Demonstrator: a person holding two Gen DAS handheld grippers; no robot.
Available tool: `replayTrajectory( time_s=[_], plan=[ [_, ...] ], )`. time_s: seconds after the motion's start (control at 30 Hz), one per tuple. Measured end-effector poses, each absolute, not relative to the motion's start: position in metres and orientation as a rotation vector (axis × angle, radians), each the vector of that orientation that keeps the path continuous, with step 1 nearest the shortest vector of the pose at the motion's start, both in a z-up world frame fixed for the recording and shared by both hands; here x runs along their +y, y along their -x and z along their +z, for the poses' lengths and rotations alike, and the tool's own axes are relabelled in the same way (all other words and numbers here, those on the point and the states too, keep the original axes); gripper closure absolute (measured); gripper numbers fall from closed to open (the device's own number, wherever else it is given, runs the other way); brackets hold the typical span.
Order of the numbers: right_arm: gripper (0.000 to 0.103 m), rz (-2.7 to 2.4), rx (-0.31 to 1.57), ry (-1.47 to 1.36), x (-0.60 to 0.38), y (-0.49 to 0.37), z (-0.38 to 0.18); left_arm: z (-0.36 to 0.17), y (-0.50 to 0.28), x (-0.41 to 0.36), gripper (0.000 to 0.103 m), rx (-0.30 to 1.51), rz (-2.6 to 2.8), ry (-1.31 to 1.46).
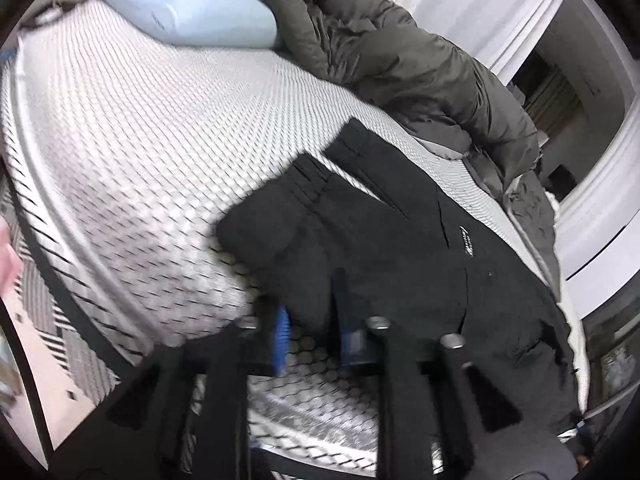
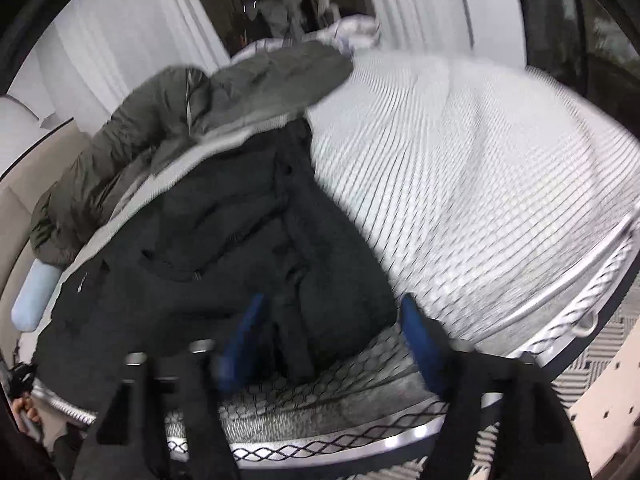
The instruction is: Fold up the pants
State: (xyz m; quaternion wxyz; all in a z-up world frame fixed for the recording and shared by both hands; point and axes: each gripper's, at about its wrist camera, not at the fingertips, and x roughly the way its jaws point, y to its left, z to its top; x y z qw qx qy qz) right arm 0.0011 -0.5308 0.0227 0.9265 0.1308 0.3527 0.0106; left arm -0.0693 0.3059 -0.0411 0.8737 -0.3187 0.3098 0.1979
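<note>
Black pants (image 1: 400,240) lie folded over on a white quilted mattress (image 1: 140,140), with their hem ends toward the bed's middle and a small white label on the cloth. My left gripper (image 1: 310,320) stands over the near edge of the pants, its blue-padded fingers (image 1: 280,336) apart, with mattress showing in the gap. In the right wrist view the same pants (image 2: 200,260) lie bunched near the bed's front edge. My right gripper (image 2: 328,320) is wide open, and a fold of the pants lies loose between its fingers (image 2: 420,340).
A dark olive quilted cover (image 1: 400,60) is heaped along the far side of the bed, next to a pale blue pillow (image 1: 188,12). White curtains (image 1: 460,0) hang behind. A patterned rug (image 2: 600,360) lies on the floor below the mattress edge (image 2: 560,320).
</note>
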Motion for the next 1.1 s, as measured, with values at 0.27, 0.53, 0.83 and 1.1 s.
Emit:
replayTrajectory(
  time_s=[0.27,0.53,0.83,1.1],
  plan=[
    [0.001,0.084,0.635,-0.220,-0.504,-0.008,0.072,0.019,0.056,0.317,0.002,0.536,0.441,0.594],
    [0.000,0.198,0.626,-0.339,-0.465,-0.071,0.086,-0.019,-0.092,0.342,0.016,0.731,0.266,0.762],
    [0.001,0.101,0.817,-0.289,-0.475,-0.202,0.075,-0.055,-0.166,0.368,0.099,0.834,0.354,0.820],
    [0.043,0.147,0.993,-0.326,-0.484,-0.312,0.036,-0.050,-0.189,0.387,0.099,0.840,0.395,0.752]
  ],
)
